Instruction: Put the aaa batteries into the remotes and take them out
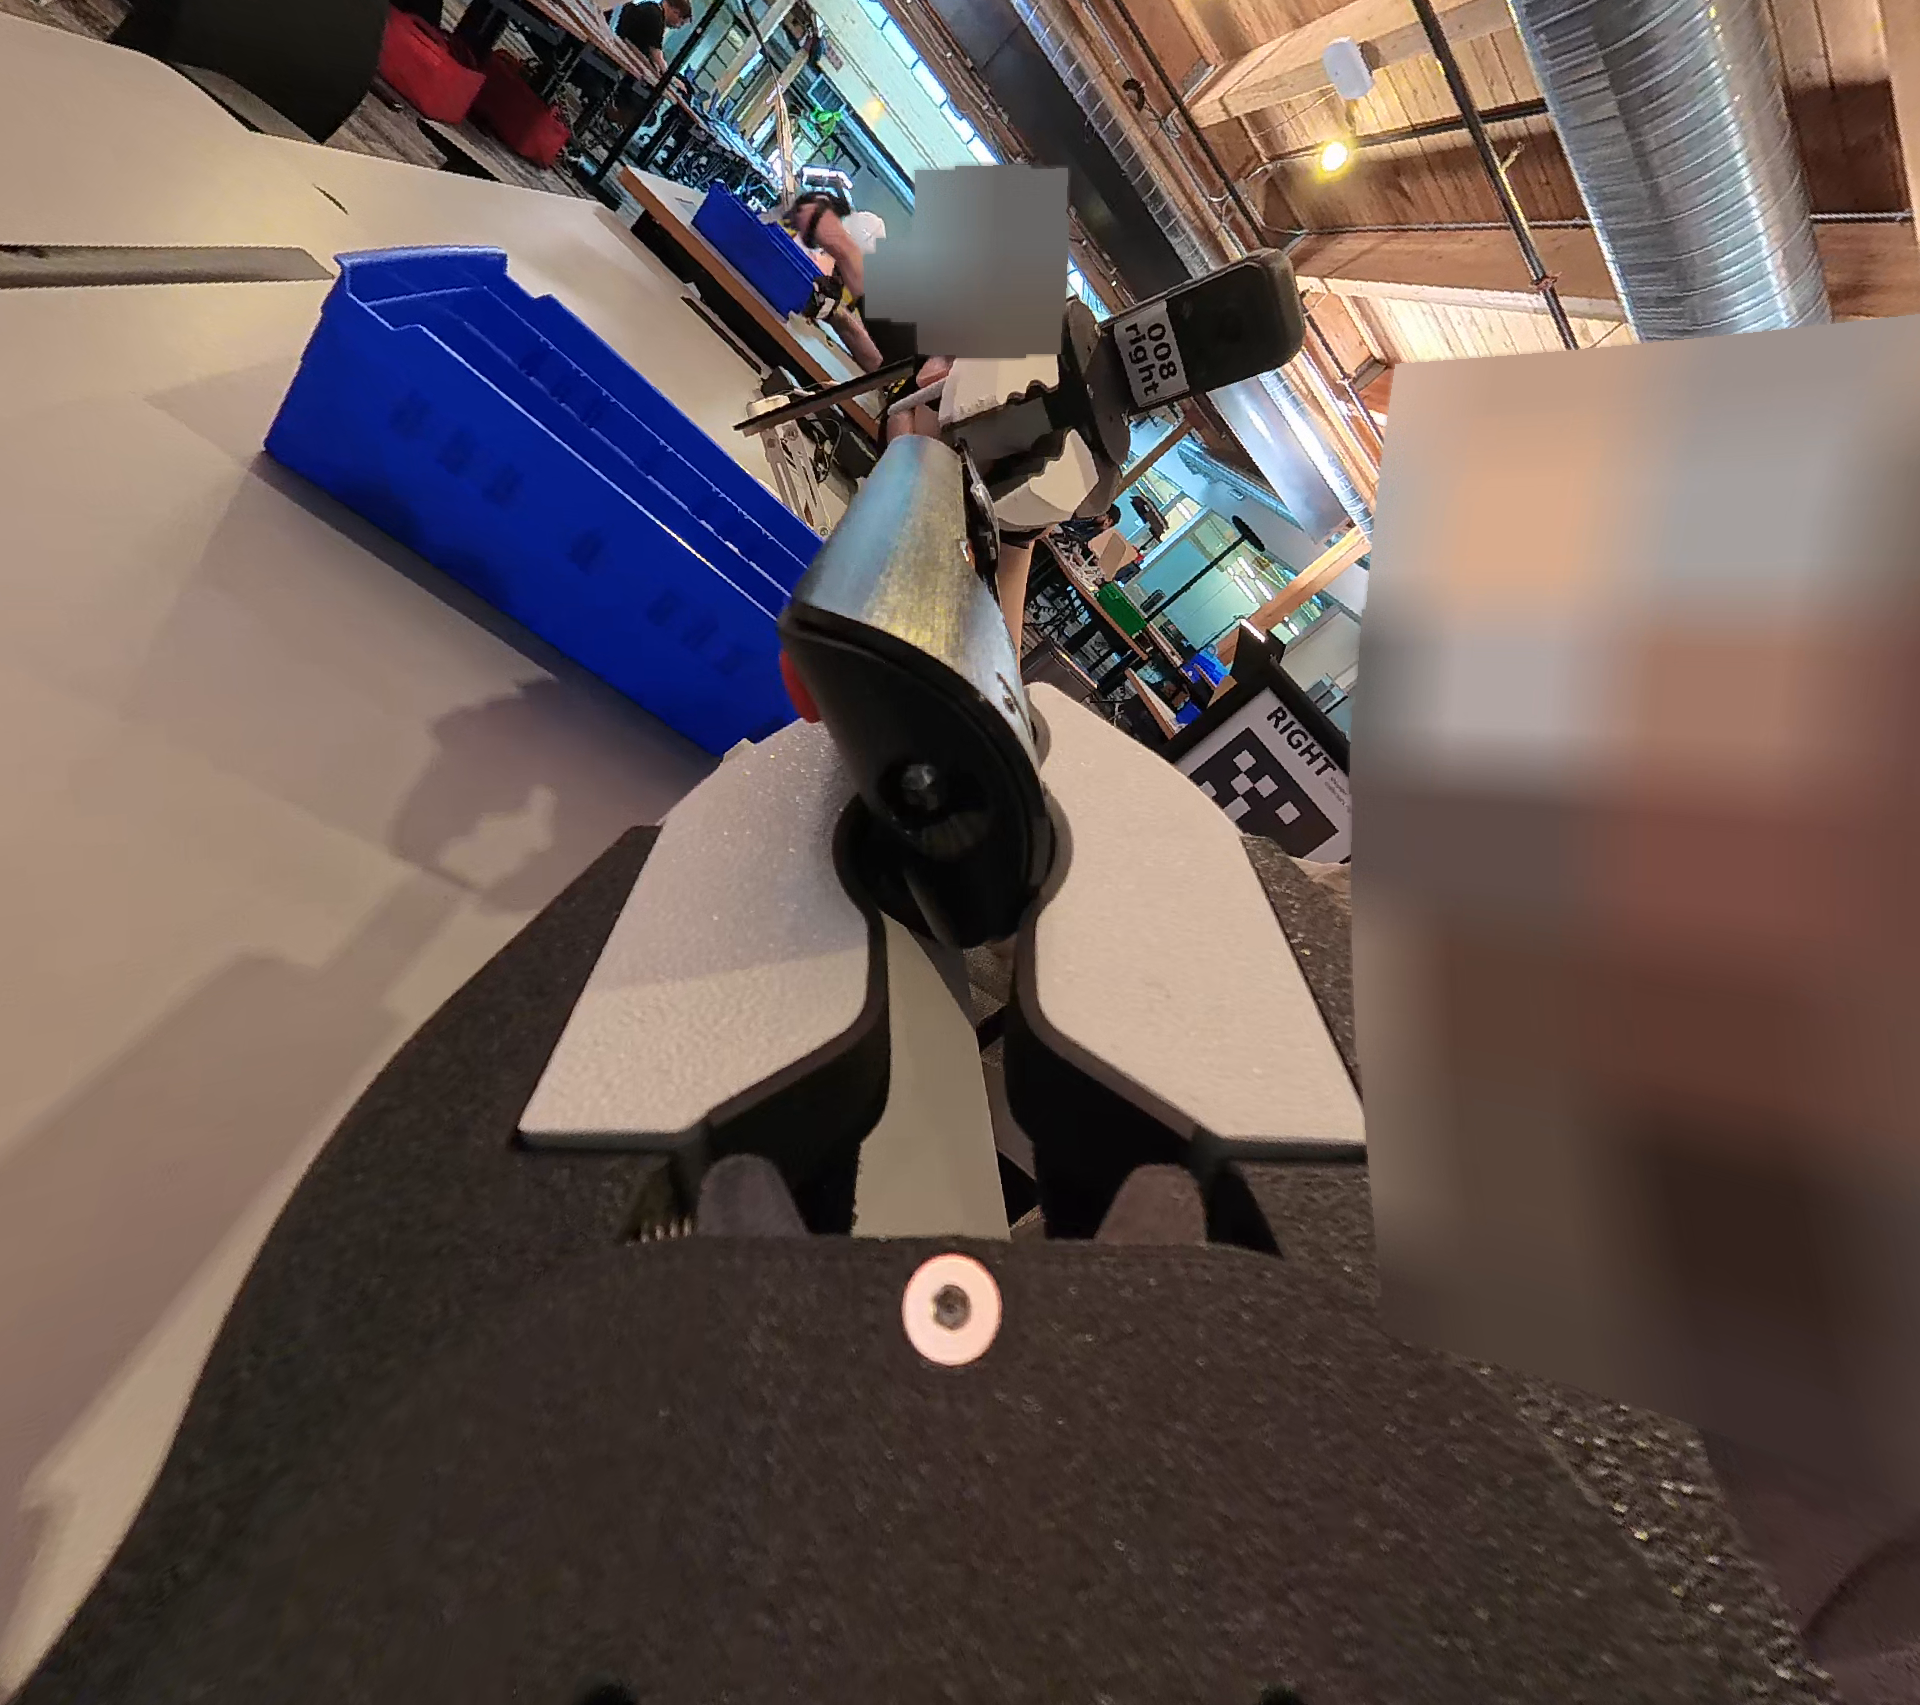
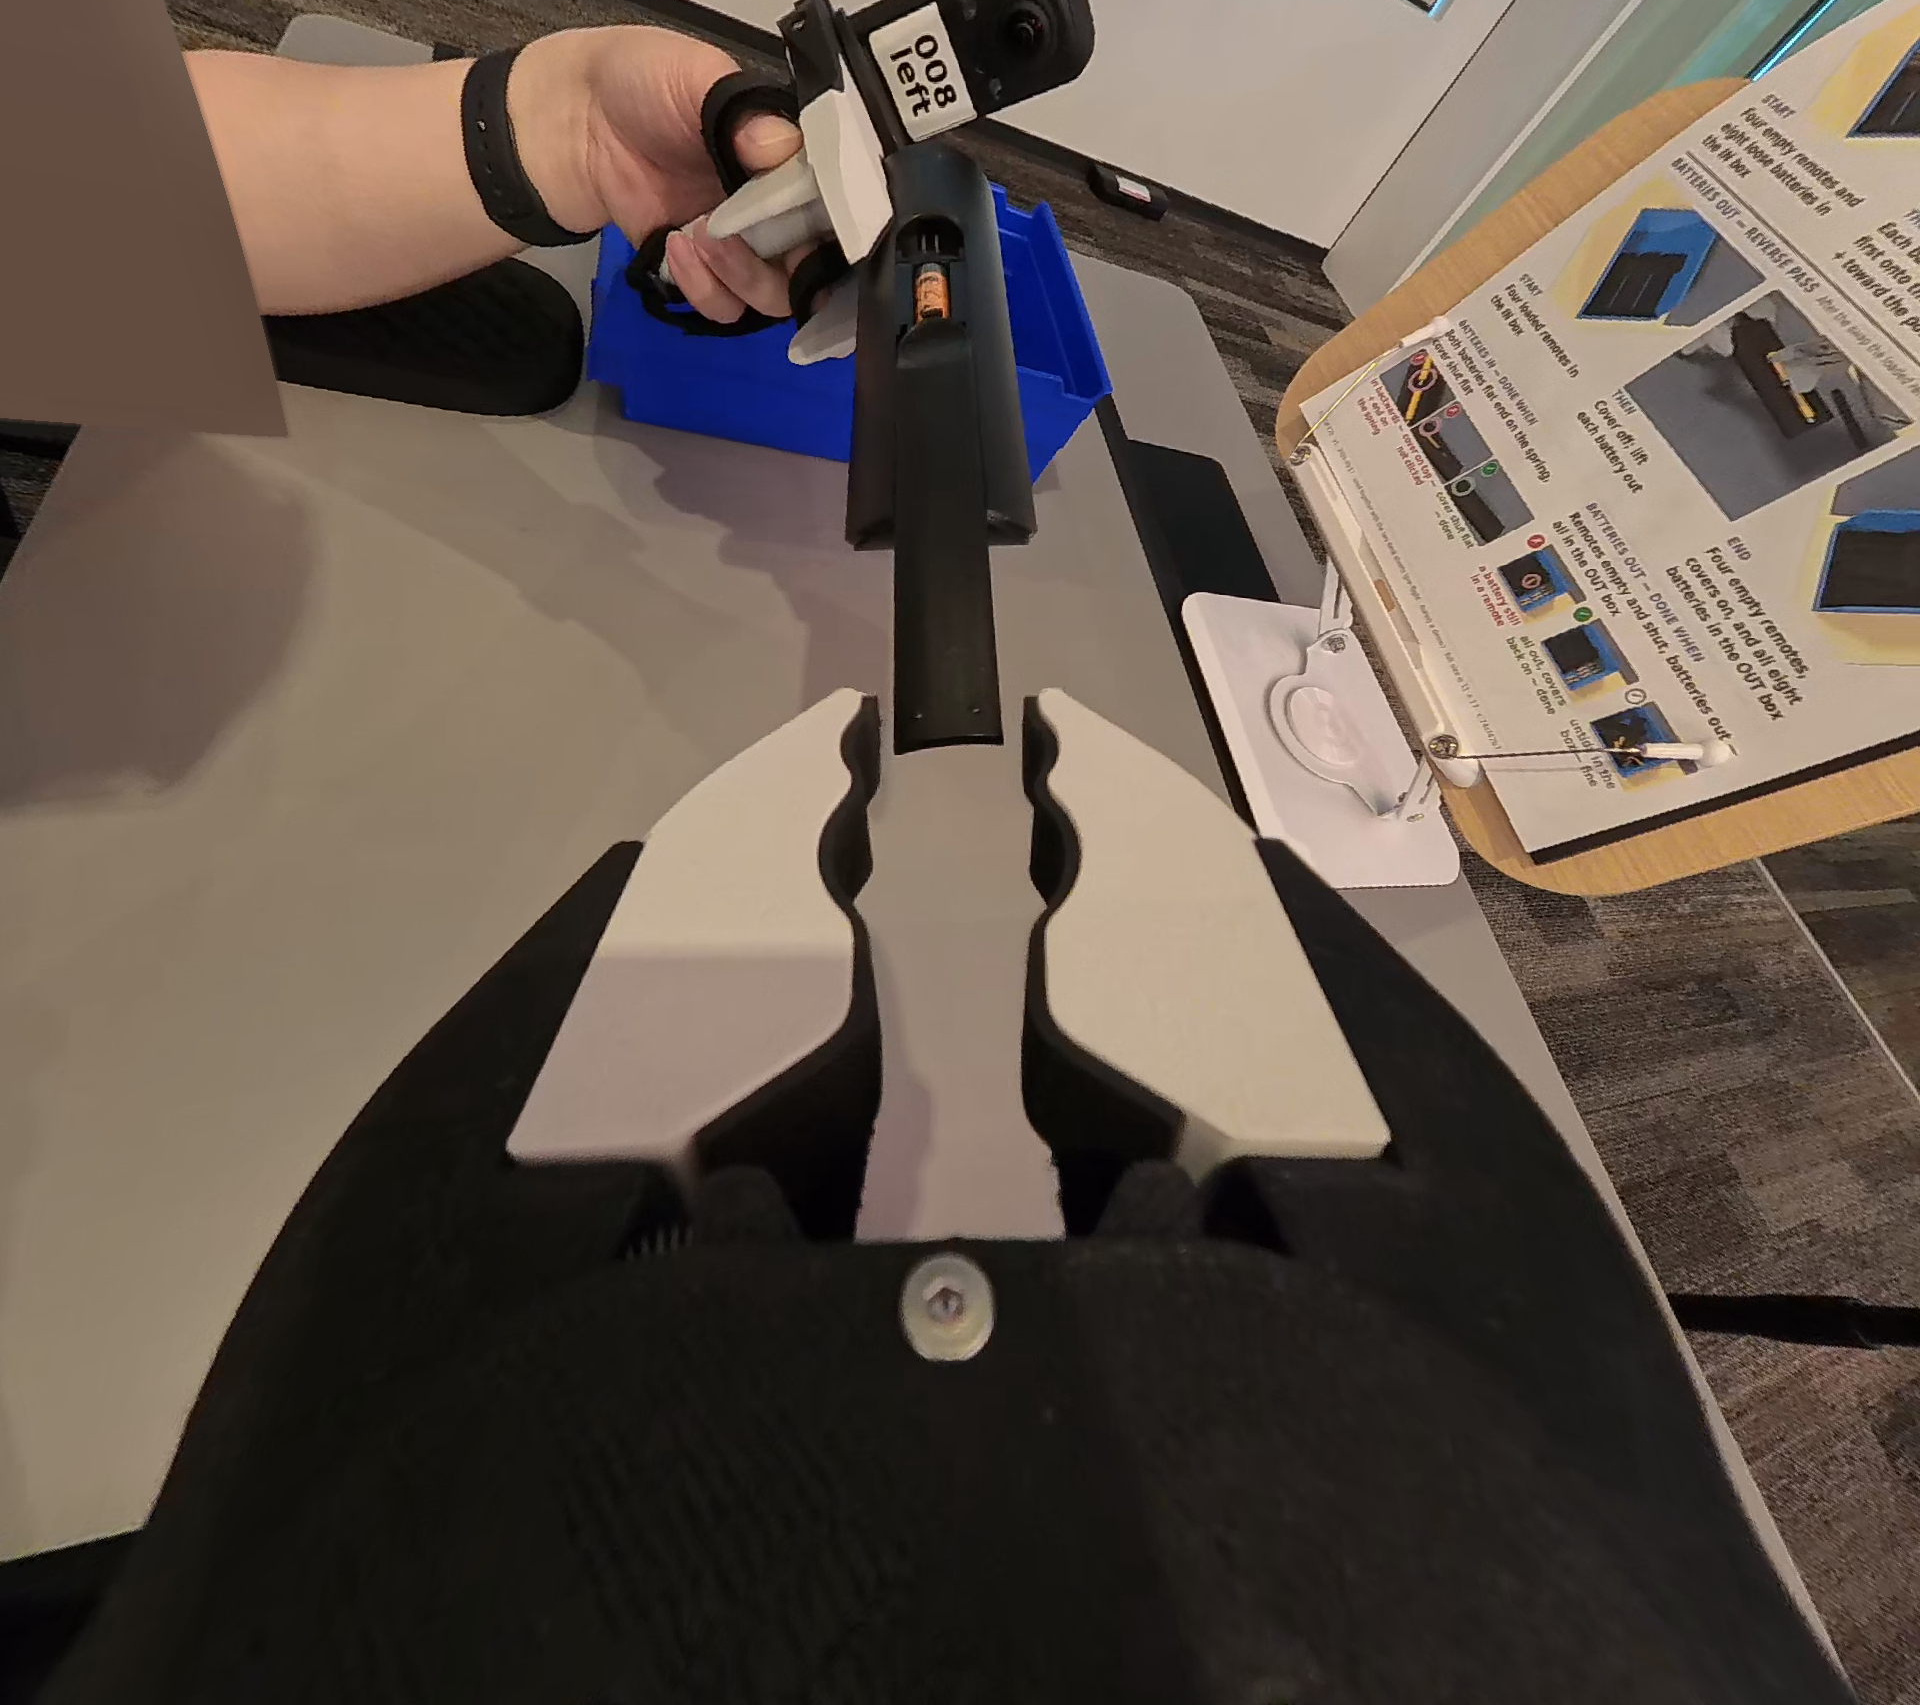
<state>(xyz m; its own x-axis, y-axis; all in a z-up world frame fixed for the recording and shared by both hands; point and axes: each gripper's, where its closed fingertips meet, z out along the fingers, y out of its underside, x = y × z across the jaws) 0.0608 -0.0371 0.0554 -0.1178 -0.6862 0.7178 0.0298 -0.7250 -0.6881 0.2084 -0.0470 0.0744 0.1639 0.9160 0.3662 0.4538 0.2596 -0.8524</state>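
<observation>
**Black remote held aloft between two tongs, battery bay open**

Black plastic is filling the middle of both views: a slim remote (image 2: 940, 367) is being held in the air above the grey worktop (image 2: 468, 720), well clear of its surface. In the right wrist view its back is facing the camera, and the battery bay near the far end is lying open with one orange-wrapped battery (image 2: 932, 296) sitting inside. A long black battery cover (image 2: 943, 616) is lying along the remote's back, slid out past its near end, with its tip reaching in between the pale tips of the right tongs (image 2: 948, 725). Those tongs are standing slightly parted, and whether they are actually pinching the cover is hard to judge from this angle.

The left tongs (image 1: 940, 855) are clenched on the remote (image 1: 914, 679), gripping one rounded end of it; the right wrist view is showing a hand (image 2: 634, 149) with a black wristband squeezing that tool's handle at the remote's far end.

A blue bin (image 2: 831, 377) is resting on the worktop behind the remote, just beyond it. To the right, an instruction sheet (image 2: 1621, 450) is lying on a round wooden table (image 2: 1704, 845), beside the worktop.
</observation>
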